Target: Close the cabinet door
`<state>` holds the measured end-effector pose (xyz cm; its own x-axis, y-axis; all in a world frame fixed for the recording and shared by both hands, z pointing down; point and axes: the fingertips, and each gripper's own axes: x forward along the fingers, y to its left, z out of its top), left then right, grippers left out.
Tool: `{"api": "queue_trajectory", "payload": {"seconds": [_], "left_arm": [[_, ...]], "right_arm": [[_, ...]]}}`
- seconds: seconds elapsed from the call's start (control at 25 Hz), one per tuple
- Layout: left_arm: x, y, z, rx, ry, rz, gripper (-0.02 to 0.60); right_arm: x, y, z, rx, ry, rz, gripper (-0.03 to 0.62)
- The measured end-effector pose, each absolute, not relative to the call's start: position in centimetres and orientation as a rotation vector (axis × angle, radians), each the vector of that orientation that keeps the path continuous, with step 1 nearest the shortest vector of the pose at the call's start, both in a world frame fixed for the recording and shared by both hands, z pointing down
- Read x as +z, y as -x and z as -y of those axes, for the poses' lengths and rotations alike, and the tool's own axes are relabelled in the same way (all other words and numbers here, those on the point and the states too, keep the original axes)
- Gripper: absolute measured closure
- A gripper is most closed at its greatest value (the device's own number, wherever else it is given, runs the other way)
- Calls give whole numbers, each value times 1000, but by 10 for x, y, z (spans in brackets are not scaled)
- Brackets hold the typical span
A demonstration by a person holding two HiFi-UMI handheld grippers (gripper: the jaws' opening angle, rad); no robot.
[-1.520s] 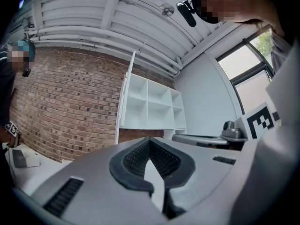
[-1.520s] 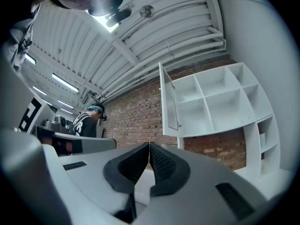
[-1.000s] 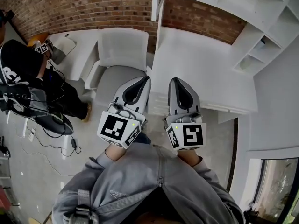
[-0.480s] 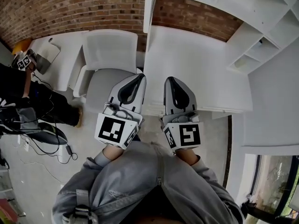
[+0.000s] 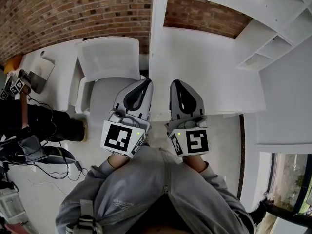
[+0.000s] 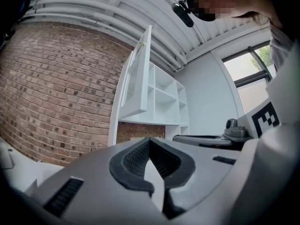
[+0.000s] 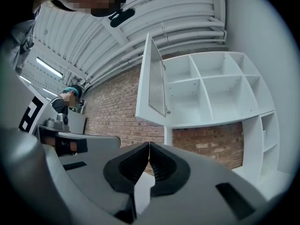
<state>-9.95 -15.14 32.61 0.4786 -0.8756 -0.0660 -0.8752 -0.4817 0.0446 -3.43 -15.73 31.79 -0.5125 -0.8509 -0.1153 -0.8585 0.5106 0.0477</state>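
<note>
Pointing level and side by side at the lower centre of the head view, the left claw (image 5: 146, 81) and right claw (image 5: 174, 82) are both pressed together, pinching nothing. Beyond them lies the white counter (image 5: 209, 72). The cabinet door (image 7: 152, 76) stands open ahead and above, long axis vertical, swung out from the shelf cabinet (image 7: 211, 93). The left claw seems nearer its outer face. The right gripper view alone shows the inner face, and the head view shows only the door's edge.

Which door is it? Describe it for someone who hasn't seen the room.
Find the brick wall; a white shelf unit stands against it. The door stands open at the unit's left end. It has a grey ribbed panel, while the compartments beside it have no doors.
</note>
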Motion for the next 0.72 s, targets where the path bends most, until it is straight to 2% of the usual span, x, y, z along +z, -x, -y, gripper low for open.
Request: {"api": "queue_trajectory", "payload": {"seconds": [0.72], "left_arm": [[321,116,185,-163,-2747,1504,575]], "right_arm": [[314,48,187,149,1592,-2626,568]]}}
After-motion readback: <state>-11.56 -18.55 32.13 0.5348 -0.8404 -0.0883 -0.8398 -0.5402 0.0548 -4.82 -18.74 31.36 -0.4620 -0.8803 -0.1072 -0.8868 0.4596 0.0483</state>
